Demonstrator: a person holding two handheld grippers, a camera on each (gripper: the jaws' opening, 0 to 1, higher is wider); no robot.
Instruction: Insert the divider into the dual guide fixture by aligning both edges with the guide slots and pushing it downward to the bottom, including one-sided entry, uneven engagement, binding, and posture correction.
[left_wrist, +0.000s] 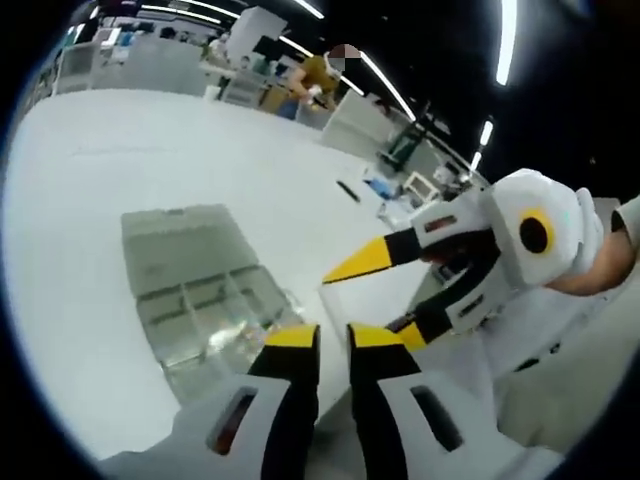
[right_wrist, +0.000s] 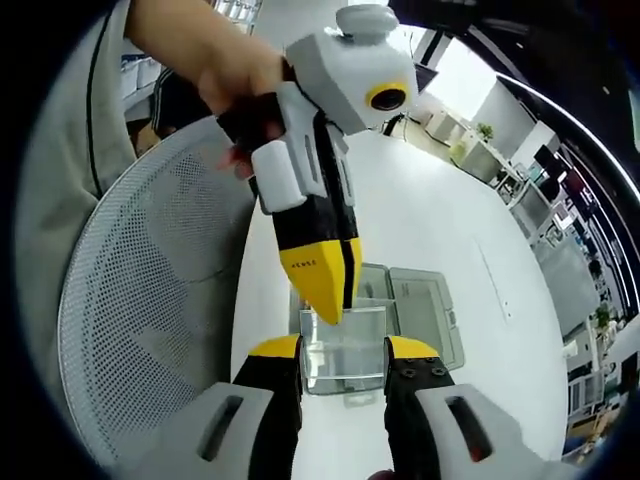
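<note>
The thin, clear, rectangular plastic divider (right_wrist: 345, 348) is off the table, held up in the air above the clear plastic compartment box, the dual guide fixture (right_wrist: 420, 305), which lies open and flat on the white table (right_wrist: 440, 220). In the right gripper view the right gripper (right_wrist: 343, 362) has its two yellow-tipped black jaws set about as wide as the divider, one at each side edge, so it appears to be gripping the sheet across its width, though contact at the pads is hard to confirm through the clear plastic. The left gripper (right_wrist: 322, 290) comes down from above the divider with its jaws nearly together, pinching the sheet's top edge. In the left gripper view the divider (left_wrist: 372, 296) is only a faint clear outline between the left gripper's own jaws (left_wrist: 333, 337) and the right gripper (left_wrist: 385, 290), which enters from the side. The coming move turns on this: the fixture lies beyond and below the divider, farther out on the table than both grippers, with its grid of slotted compartments (left_wrist: 205, 315) facing upward, while the divider's long axis runs between the right jaws. The sheet probably has to be carried outward over the fixture and stood on edge so both side edges meet their slots together, or it may enter on one side and bind.
</note>
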